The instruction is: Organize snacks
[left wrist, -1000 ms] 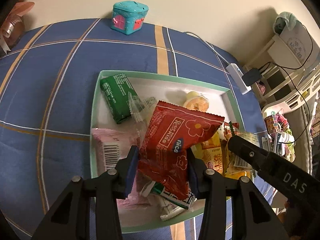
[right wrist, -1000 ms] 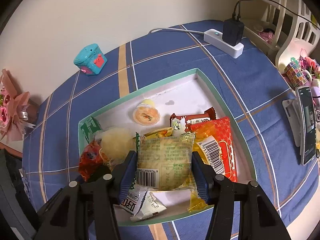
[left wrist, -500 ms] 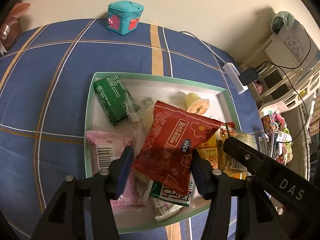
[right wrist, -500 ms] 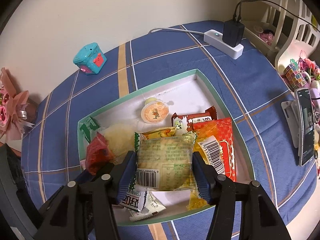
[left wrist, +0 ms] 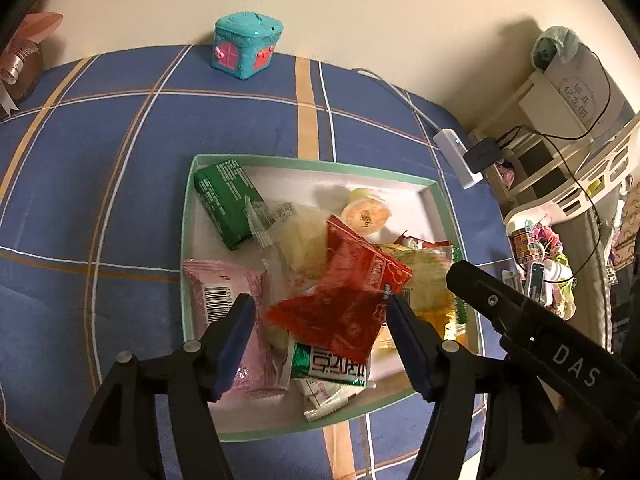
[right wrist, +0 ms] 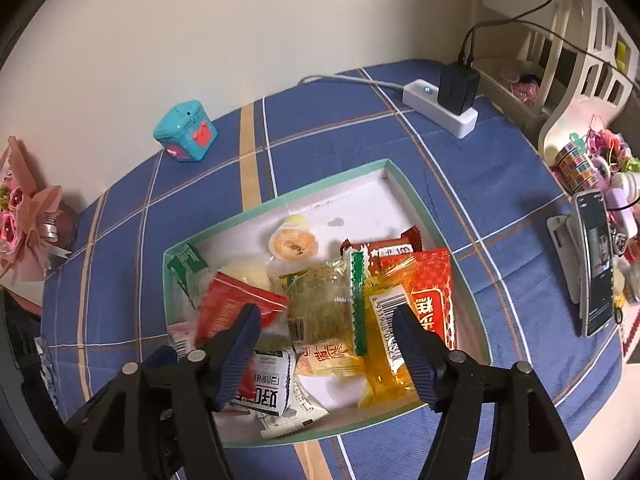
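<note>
A shallow white box with a green rim [left wrist: 188, 216] [right wrist: 404, 184] lies on the blue plaid cloth and holds several snack packets. My left gripper [left wrist: 320, 320] is open above it; the red packet [left wrist: 344, 308] lies loose on the pile between the fingers, also seen in the right wrist view [right wrist: 228, 304]. My right gripper [right wrist: 326, 334] is open above the box; the yellow-green cake packet [right wrist: 320, 304] lies on the pile below it. A green packet [left wrist: 228, 200], a pink packet [left wrist: 228, 296] and a jelly cup [left wrist: 364, 216] [right wrist: 294, 242] also lie in the box.
A teal toy house [left wrist: 246, 46] [right wrist: 186, 132] stands at the back by the wall. A white power strip with a black charger [right wrist: 448, 98] lies at the back right. A phone on a stand [right wrist: 596, 268] and small clutter sit at the right. A pink bouquet [right wrist: 24, 224] is at the left.
Both grippers have opened. The red packet dropped from my left gripper onto the pile, and the yellow-green cake packet dropped from my right gripper into the box.
</note>
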Demonstrator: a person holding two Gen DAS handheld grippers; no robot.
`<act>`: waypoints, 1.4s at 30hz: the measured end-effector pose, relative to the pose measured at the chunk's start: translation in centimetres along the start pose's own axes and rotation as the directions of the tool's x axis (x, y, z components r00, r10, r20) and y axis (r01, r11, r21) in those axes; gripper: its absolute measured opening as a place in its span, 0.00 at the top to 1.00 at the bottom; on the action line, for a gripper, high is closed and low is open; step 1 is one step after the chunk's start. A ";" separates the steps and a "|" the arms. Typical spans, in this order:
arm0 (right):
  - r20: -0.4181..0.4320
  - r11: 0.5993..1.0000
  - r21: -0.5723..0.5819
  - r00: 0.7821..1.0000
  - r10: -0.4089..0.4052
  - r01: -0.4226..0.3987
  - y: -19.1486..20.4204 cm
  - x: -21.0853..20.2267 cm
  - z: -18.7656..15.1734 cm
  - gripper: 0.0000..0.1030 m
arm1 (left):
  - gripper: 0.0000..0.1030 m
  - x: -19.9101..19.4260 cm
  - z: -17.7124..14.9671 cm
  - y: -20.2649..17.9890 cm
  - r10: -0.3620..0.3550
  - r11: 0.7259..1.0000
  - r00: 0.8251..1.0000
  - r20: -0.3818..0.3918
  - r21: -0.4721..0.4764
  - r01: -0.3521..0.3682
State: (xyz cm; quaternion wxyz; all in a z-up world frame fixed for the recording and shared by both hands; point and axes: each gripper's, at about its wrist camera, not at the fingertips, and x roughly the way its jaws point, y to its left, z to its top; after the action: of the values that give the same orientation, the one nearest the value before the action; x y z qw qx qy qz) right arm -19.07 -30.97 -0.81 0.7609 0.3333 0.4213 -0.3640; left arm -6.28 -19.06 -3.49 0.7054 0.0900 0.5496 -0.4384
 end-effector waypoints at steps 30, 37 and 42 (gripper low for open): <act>0.013 0.983 -0.176 0.999 -0.045 0.046 5.2 -0.8 -1.9 0.23 | 0.18 -6.1 0.6 7.3 0.422 0.907 0.899 0.121 -0.058 -0.418; 0.002 0.979 -0.194 0.998 -0.062 0.062 5.6 0.1 -2.1 0.08 | 0.06 -5.1 0.4 7.8 0.446 0.895 0.890 0.093 -0.054 -0.443; 0.009 0.975 -0.208 0.997 -0.080 0.080 5.6 0.3 -2.2 0.00 | 0.04 -5.1 0.3 8.2 0.452 0.892 0.886 0.105 -0.064 -0.447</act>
State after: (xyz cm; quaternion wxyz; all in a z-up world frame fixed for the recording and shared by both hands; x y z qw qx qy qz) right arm -15.15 -26.39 -0.85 0.7764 0.2347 0.4698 -0.3484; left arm -0.20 -11.68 -1.89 0.8203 0.1755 0.4797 -0.2572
